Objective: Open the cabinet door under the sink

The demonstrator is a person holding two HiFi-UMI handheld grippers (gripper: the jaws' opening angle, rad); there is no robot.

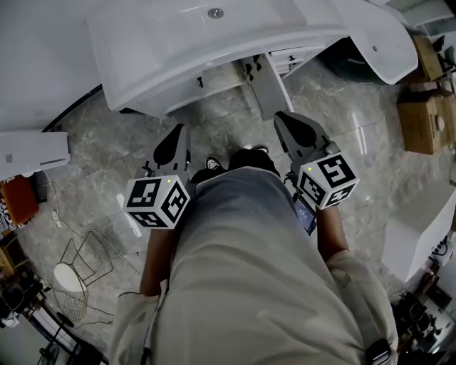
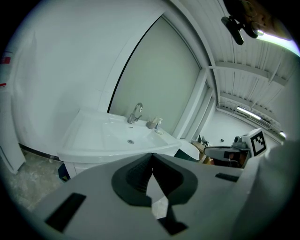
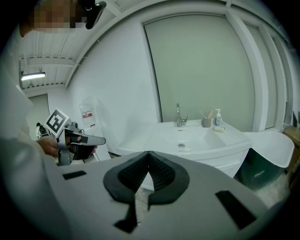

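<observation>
You stand facing the white sink (image 1: pixel 178 50), a gripper in each hand, both low before you. The left gripper (image 1: pixel 181 130) has its jaws closed tip to tip with nothing between them. The right gripper (image 1: pixel 283 117) matches it, pads meeting and empty. Neither touches the cabinet (image 1: pixel 187 87) beneath the sink, whose front carries small black handles (image 1: pixel 200 83). One pale panel, the cabinet door (image 1: pixel 269 89), juts out from that front toward your feet, just ahead of the right gripper. How far it has swung cannot be told from above.

The sink's bare white bowl shows its drain (image 1: pixel 215 13). On the ledge beside the tap (image 3: pixel 179 117), a grey cup (image 3: pixel 206 123) holds thin sticks too small to name. A pump bottle (image 3: pixel 218 117) stands just beside the cup, and a small pale object (image 3: pixel 219 128) lies in front of it. A dark green bin (image 3: pixel 255 171) stands to the right of the cabinet, its contents hidden. Cardboard boxes (image 1: pixel 422 121) sit at the far right.
</observation>
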